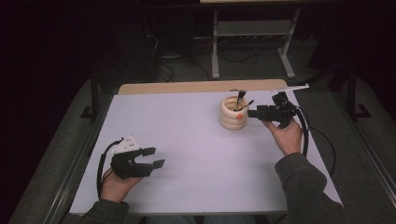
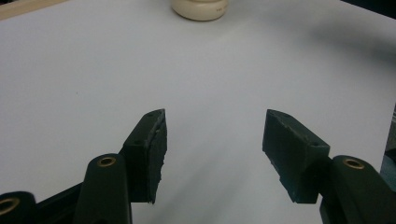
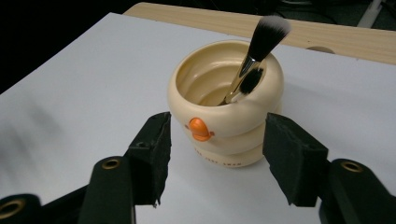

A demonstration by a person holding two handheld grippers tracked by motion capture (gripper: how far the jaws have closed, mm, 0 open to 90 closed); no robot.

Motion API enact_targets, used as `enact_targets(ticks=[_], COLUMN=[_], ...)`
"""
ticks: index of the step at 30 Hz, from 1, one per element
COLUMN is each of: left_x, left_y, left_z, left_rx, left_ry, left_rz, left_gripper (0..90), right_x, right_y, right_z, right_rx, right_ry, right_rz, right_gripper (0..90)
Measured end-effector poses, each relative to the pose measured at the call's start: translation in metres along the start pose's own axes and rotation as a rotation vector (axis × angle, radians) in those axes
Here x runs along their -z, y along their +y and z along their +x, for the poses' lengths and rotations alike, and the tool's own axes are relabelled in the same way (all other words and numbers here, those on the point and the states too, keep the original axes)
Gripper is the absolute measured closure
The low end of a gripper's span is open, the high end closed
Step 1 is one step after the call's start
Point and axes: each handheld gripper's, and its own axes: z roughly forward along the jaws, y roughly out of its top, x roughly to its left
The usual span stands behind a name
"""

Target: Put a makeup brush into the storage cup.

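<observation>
A cream ribbed cup [image 1: 232,114] with an orange beak stands at the far right of the white table [image 1: 187,149]. A makeup brush [image 1: 240,98] with dark, white-tipped bristles leans in it, beside a smaller dark brush [image 1: 248,103]. My right gripper [image 1: 258,111] is just right of the cup, open and aimed at it. In the right gripper view the cup [image 3: 224,107] and brush [image 3: 264,42] sit just beyond the parted jaws of that gripper [image 3: 217,140], untouched. My left gripper [image 1: 156,157] rests open at the front left. Nothing lies between its fingers [image 2: 215,140]; the cup's base [image 2: 200,8] shows far ahead.
A wooden strip [image 1: 201,87] runs along the table's far edge. Beyond it stand a metal desk frame [image 1: 252,28] and floor cables in the dark. Bare white tabletop spreads between the two hands.
</observation>
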Motion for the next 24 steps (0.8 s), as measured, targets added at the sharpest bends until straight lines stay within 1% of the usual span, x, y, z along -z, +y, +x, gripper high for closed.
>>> enact_targets(ticks=[1,4,7,9,14,18,24], left_x=[0.000,0.000,0.000,0.001,0.000,0.001,0.001], left_y=[0.000,0.000,0.000,0.000,-0.001,-0.001,-0.002], left_z=[0.000,0.001,0.003,0.003,0.004,0.005,0.006], left_rx=[-0.001,-0.002,-0.004,-0.002,0.006,0.003,0.017], left_ry=[0.000,0.004,0.006,0.007,0.012,0.013,0.021], left_rz=[-0.002,-0.002,-0.003,-0.003,-0.005,-0.006,-0.006], left_gripper=[38.8,37.7,37.4,36.2,35.0,34.4,32.2], right_x=[0.001,0.003,0.003,0.003,0.003,0.002,0.002], right_y=[-0.004,-0.007,-0.008,-0.012,-0.016,-0.017,-0.023], right_z=[0.002,0.004,0.004,0.007,0.013,0.016,0.019], right_rx=[0.001,0.017,0.016,0.029,0.041,0.048,0.057], right_ry=[0.009,0.013,0.014,0.023,0.030,0.036,0.041], right_rz=[-0.003,-0.013,-0.013,-0.018,-0.013,-0.013,-0.017], right_gripper=[38.3,37.4,36.5,35.1,34.4,33.8,32.8])
